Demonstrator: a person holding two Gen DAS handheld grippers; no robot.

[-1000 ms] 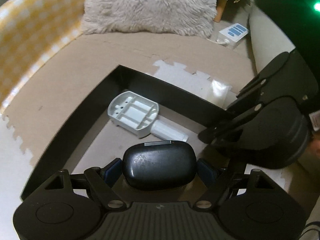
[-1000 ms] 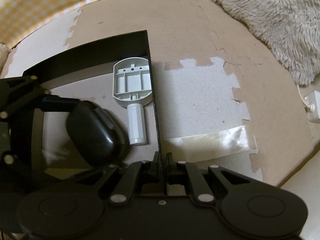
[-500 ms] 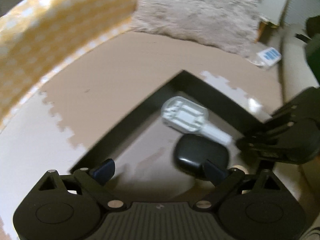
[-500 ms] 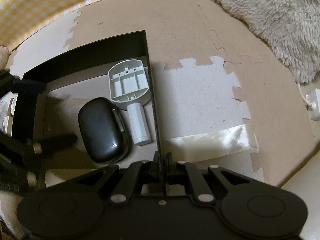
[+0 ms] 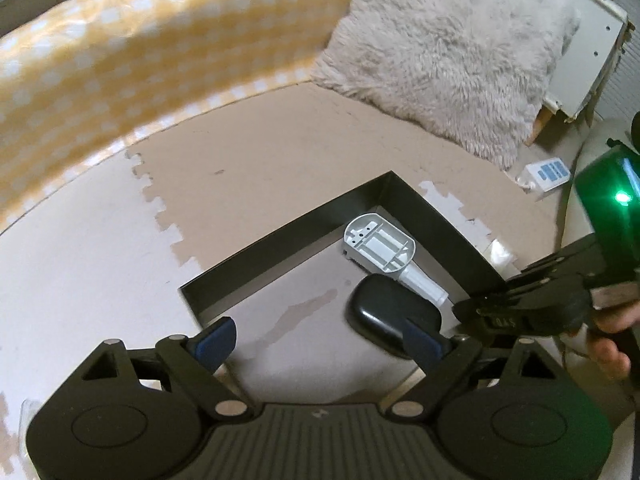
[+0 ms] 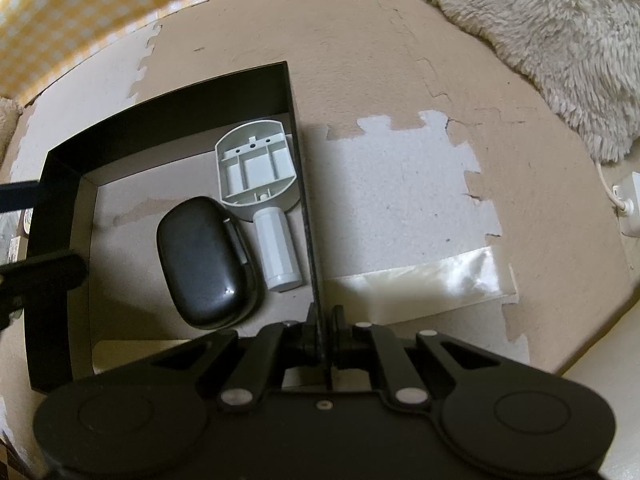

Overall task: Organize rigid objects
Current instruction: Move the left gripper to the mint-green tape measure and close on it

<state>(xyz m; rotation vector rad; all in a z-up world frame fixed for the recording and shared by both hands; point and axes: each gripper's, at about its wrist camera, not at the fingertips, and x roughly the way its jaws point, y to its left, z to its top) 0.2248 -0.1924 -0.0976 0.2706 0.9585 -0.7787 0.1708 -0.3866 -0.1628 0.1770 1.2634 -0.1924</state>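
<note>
As the frames stand: two items lie inside the black box (image 6: pixel 60 216).
Done: black case (image 6: pixel 204 264) rests on the box floor, touching the white plastic part (image 6: pixel 260 176) at the far right corner.
Left: further items not in view; cannot tell.
Left hand-held gripper (image 5: pixel 316 340): jaws wide apart, empty, case just beyond its right finger.
Right hand-held gripper (image 6: pixel 322 320): clamped on the box's right wall.

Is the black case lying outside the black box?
No, the black case lies inside the black box, right beside the white plastic part.
</note>
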